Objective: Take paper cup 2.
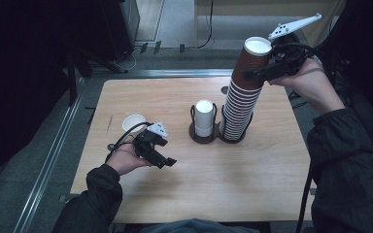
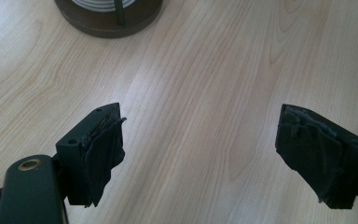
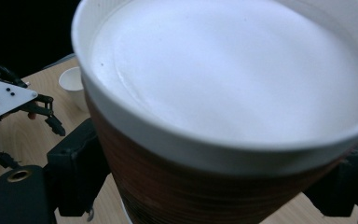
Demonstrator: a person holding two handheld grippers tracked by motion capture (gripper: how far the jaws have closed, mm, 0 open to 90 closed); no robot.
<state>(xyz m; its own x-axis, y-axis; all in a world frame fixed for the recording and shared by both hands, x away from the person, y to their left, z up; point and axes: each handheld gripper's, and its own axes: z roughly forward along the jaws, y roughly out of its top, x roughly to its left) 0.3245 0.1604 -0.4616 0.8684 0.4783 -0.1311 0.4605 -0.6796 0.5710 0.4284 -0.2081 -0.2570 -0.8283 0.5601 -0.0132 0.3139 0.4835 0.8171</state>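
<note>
High view: right gripper [image 1: 250,74] straddles the top brown cup [image 1: 253,58]

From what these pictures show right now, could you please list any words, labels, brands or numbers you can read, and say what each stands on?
None can be read.
Brown cup stack: plain ribbed sleeves, no print.
Top cup: white inside, no lettering.
White cup: blank.
White cup stack in the holder: blank.
Grey plate on the left gripper: dark dots, no text.
</note>
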